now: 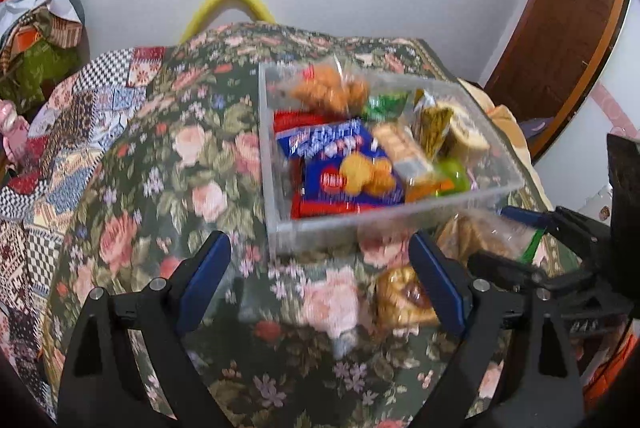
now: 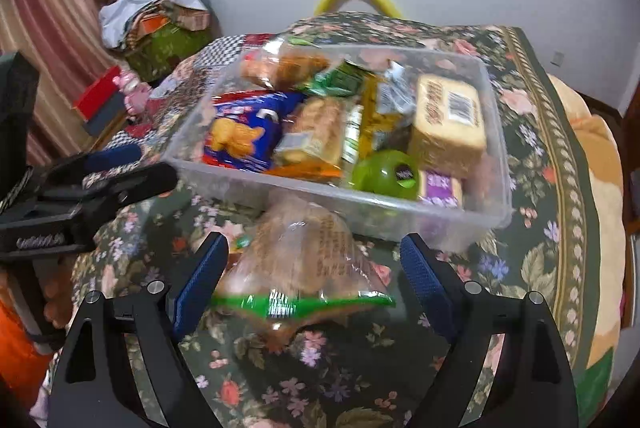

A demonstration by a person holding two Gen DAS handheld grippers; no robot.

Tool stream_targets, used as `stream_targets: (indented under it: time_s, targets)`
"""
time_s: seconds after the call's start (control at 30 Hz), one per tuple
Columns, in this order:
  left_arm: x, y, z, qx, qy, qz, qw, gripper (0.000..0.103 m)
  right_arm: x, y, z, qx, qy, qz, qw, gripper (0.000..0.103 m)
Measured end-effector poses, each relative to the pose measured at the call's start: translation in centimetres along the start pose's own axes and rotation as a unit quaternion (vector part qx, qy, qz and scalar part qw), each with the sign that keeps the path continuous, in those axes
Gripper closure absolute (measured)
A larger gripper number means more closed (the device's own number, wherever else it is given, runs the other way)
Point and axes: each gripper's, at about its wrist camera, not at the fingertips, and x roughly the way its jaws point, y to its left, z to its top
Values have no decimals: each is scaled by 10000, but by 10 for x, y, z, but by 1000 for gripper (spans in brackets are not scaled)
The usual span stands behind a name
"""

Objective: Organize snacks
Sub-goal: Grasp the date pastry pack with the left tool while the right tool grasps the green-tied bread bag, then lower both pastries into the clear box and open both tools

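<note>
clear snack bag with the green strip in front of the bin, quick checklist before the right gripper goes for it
1. Right gripper jaws wide enough for the clear snack bag: ok, open, pads not pressing it.
2. Bag lined up between the right pads: ok, it lies between them on the floral cloth.
3. Left gripper out of the way: ok, open and empty, off to the bag's side.
4. Room in the clear bin: not ok, already piled full.
5. Small pastry packet clear of the grasp: cannot tell.
</note>
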Motion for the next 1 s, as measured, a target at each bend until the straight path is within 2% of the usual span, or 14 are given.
stream_targets:
  time_s: [0.1, 0.13, 0.3, 0.43, 0.63, 0.7, 0.87, 0.9, 1.0]
  targets:
    - [5, -1, -10, -11, 126, -58, 9999, 12, 4, -4, -7, 67, 102, 105, 9999, 21]
    - [6, -2, -13, -1, 161, -68, 9998, 12, 5, -3, -10, 41, 139, 117, 9998, 31]
    - [15, -14, -24, 52, 366, -243, 9990, 12, -2, -7, -24, 94, 72, 85, 9999, 38]
    - [23, -32, -31, 172, 539, -405, 9976, 12, -11, -17, -39, 277, 27, 22, 9996, 49]
    - [38, -62, -39, 399, 801, -603, 9942, 12, -30, -43, -51, 564, -75, -156, 9983, 52]
    - [44, -70, -40, 458, 866, -625, 9932, 11, -35, -48, -52, 632, -92, -191, 9978, 56]
    - [62, -83, -41, 462, 1005, -558, 9923, 11, -44, -57, -56, 731, -174, -249, 9969, 57]
    - [64, -84, -41, 452, 1004, -552, 9924, 12, -45, -58, -57, 730, -186, -225, 9969, 59]
    - [62, -88, -41, 505, 918, -550, 9930, 27, -48, -59, -59, 732, -229, -181, 9969, 61]
